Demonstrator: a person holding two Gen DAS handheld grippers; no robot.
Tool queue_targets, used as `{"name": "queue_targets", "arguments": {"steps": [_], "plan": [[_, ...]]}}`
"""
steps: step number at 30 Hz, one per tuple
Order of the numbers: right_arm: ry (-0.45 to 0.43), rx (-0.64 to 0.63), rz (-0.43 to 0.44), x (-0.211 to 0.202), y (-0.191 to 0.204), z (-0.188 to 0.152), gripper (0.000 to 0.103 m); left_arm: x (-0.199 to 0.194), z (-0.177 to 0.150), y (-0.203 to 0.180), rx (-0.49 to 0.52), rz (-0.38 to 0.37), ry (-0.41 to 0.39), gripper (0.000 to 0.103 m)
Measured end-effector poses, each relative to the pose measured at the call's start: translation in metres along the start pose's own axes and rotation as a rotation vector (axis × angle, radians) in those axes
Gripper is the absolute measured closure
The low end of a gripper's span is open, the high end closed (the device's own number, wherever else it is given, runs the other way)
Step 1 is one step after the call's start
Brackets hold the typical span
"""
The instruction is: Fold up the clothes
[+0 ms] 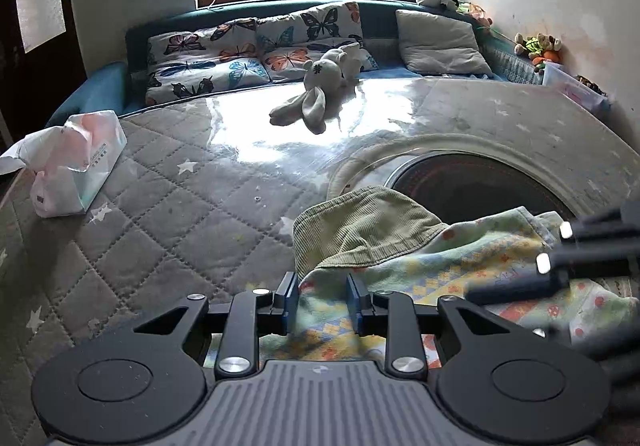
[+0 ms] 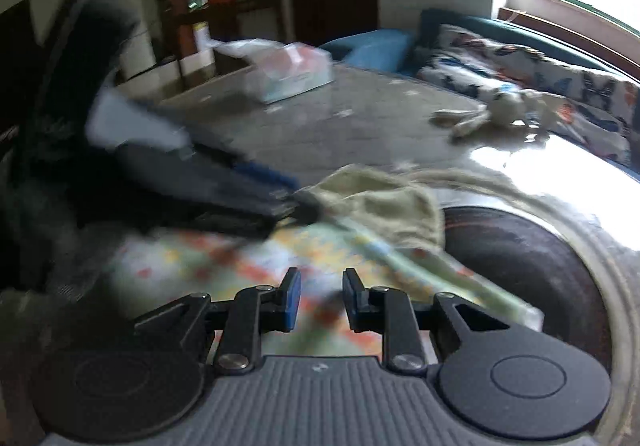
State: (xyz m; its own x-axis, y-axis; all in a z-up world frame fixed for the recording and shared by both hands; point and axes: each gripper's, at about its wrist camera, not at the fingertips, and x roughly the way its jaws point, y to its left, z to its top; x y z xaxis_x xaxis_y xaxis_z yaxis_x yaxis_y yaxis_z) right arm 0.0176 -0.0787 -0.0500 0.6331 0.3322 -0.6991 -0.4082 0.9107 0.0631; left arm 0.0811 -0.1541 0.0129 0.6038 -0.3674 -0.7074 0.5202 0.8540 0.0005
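Both tongs [image 1: 322, 300] [image 2: 317, 298] gape over the patterned garment [image 1: 440, 270], gripping nothing; right view blurred.

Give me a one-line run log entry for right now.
step: fold clothes, pre-grasp | left claw: open over patterned cloth | right claw: open over same cloth, view blurred | green corduroy garment: lying on cloth

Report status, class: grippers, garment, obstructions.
Left gripper open over patterned garment. Right gripper open above it. Green corduroy piece lies on top.
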Motion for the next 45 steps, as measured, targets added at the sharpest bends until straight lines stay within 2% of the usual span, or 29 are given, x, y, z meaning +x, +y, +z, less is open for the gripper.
{"name": "queue_targets", "arguments": {"steps": [8, 12, 19, 24, 29, 36, 40, 43, 45], "plan": [[-0.007, -0.054, 0.057, -0.026, 0.039, -0.024, 0.08, -0.018, -0.007, -0.003, -0.012, 0.016, -0.029, 0.074], [-0.053, -0.003, 0.022, -0.045, 0.033, -0.035, 0.077, -0.044, -0.023, -0.011, -0.005, -0.001, -0.062, 0.074], [-0.077, 0.112, -0.096, -0.064, 0.009, -0.066, 0.077, -0.078, -0.071, -0.032, 0.05, -0.002, -0.072, 0.074], [-0.069, 0.179, -0.167, -0.076, -0.008, -0.089, 0.076, -0.09, -0.089, -0.026, -0.007, 0.013, -0.085, 0.074], [-0.06, 0.218, -0.202, -0.091, -0.016, -0.105, 0.076, -0.101, -0.1, -0.012, -0.074, 0.016, -0.09, 0.074], [-0.12, 0.215, -0.196, -0.091, -0.017, -0.086, 0.073, -0.107, -0.103, 0.001, -0.148, 0.022, -0.084, 0.074], [-0.087, 0.243, -0.198, -0.077, -0.025, -0.087, 0.073, -0.106, -0.097, 0.011, -0.194, 0.021, -0.065, 0.075], [-0.083, 0.254, -0.201, -0.077, -0.028, -0.088, 0.073, -0.106, -0.086, 0.015, -0.207, 0.021, -0.083, 0.075], [-0.091, 0.247, -0.204, -0.078, -0.028, -0.085, 0.066, -0.1, -0.077, 0.017, -0.209, 0.018, -0.084, 0.075]]}}
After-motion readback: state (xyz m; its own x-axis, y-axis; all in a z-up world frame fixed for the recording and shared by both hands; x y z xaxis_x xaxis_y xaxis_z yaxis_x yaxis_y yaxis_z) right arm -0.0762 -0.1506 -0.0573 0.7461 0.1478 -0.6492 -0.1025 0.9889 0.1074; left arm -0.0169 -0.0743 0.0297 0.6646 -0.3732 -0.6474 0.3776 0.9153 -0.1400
